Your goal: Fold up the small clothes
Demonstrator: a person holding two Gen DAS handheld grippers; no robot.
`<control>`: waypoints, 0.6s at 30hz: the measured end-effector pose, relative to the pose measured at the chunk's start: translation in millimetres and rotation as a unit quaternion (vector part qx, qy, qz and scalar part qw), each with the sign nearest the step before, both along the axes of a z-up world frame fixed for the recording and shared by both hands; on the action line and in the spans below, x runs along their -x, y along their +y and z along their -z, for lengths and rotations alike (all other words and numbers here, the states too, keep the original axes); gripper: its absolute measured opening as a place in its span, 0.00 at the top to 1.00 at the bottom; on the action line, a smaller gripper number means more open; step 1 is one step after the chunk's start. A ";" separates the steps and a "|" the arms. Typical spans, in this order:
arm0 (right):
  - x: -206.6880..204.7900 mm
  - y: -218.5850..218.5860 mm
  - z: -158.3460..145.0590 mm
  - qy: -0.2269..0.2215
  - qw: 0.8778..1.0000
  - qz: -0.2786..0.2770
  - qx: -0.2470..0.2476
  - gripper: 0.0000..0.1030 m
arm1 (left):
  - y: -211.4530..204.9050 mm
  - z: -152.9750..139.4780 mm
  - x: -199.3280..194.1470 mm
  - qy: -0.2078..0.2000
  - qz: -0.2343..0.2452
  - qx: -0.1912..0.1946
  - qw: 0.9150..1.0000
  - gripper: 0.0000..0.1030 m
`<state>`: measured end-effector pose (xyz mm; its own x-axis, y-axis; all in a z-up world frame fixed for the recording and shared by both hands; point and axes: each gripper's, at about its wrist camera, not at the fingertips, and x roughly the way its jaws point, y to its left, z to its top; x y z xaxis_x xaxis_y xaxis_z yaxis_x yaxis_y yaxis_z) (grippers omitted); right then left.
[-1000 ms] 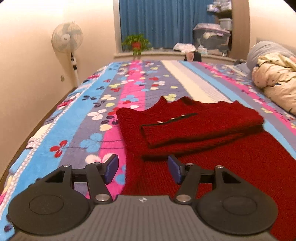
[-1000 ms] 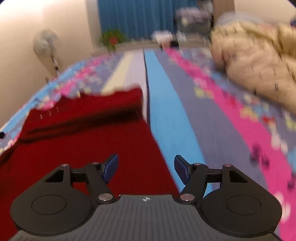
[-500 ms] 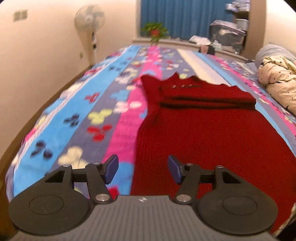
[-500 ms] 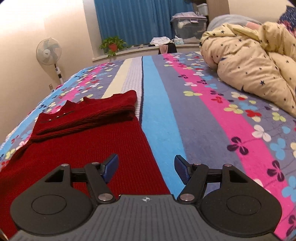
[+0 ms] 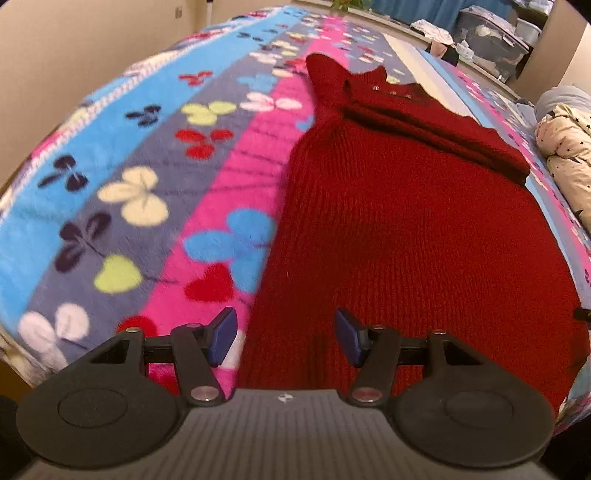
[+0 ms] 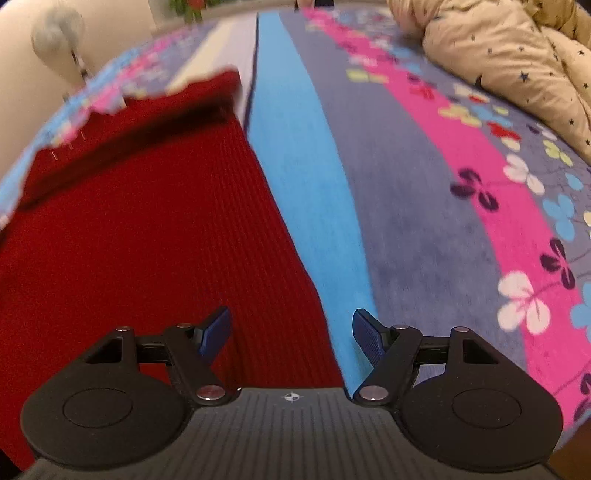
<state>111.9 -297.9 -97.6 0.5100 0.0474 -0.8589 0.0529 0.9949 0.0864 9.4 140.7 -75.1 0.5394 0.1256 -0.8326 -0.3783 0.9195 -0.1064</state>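
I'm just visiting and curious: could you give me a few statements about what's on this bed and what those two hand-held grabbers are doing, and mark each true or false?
1. The dark red knitted sweater lies on the flowered striped fleece blanket. True.
2. The sweater's far end has been folded over. True.
3. The left gripper clamps the sweater. False: its jaws are closing, but the pads touch nothing.
4. The right gripper holds a sock. False: it is empty, jaws opening above the sweater's edge.
5. The cream star-print quilt covers the sweater. False: it lies apart.

Your left gripper's body hides the sweater's near hem; in the right view the fan is blurred.
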 end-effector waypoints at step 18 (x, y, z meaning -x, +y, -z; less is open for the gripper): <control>19.2 -7.8 -8.4 -0.024 0.997 -0.009 -0.077 0.79 | -3.0 1.4 1.9 -0.005 -0.010 0.025 1.000 0.73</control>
